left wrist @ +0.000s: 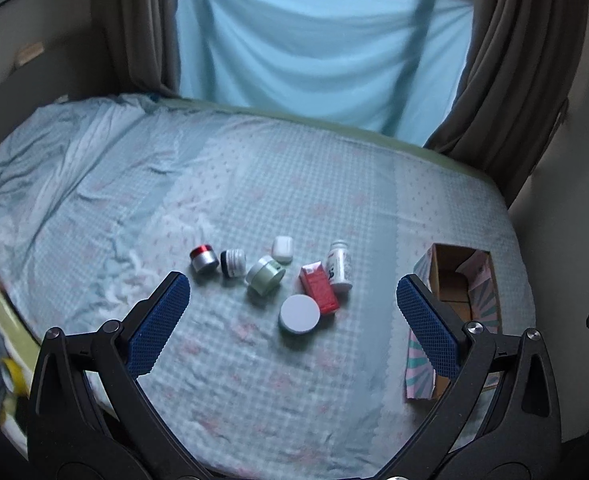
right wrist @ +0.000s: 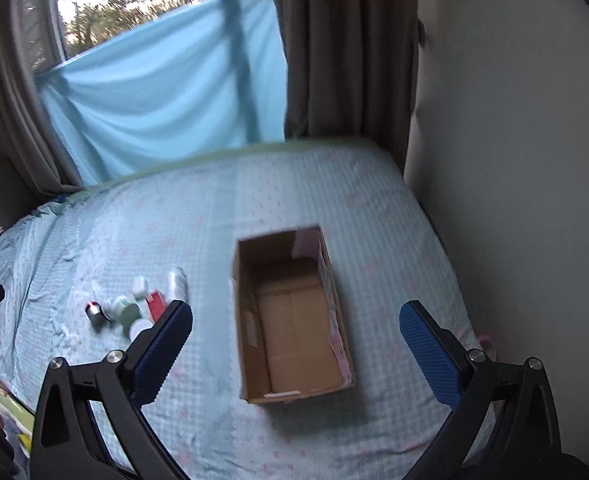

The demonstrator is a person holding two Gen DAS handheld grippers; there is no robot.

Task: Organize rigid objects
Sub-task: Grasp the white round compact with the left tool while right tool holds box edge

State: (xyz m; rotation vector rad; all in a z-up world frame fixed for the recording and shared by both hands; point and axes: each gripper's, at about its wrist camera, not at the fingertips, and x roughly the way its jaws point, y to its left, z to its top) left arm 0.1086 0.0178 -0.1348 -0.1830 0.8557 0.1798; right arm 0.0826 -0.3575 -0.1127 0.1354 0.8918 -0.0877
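Several small items lie grouped on the bed: a silver jar with a red lid [left wrist: 204, 259], a dark jar [left wrist: 232, 263], a green jar [left wrist: 265, 274], a white case [left wrist: 282, 248], a white bottle [left wrist: 339, 266], a red carton [left wrist: 318, 288] and a round white lid [left wrist: 299, 314]. My left gripper [left wrist: 292, 320] is open and empty, held above and in front of them. An open, empty cardboard box [right wrist: 294, 316] sits to their right. My right gripper [right wrist: 296, 340] is open and empty above the box. The items also show in the right wrist view [right wrist: 134, 306].
The bed [left wrist: 254, 184] has a light blue checked sheet. A blue cloth [left wrist: 314, 40] hangs over the window behind, between brown curtains [left wrist: 514, 80]. A wall [right wrist: 514, 160] borders the bed on the right. Clutter lies past the bed's left edge [left wrist: 6, 372].
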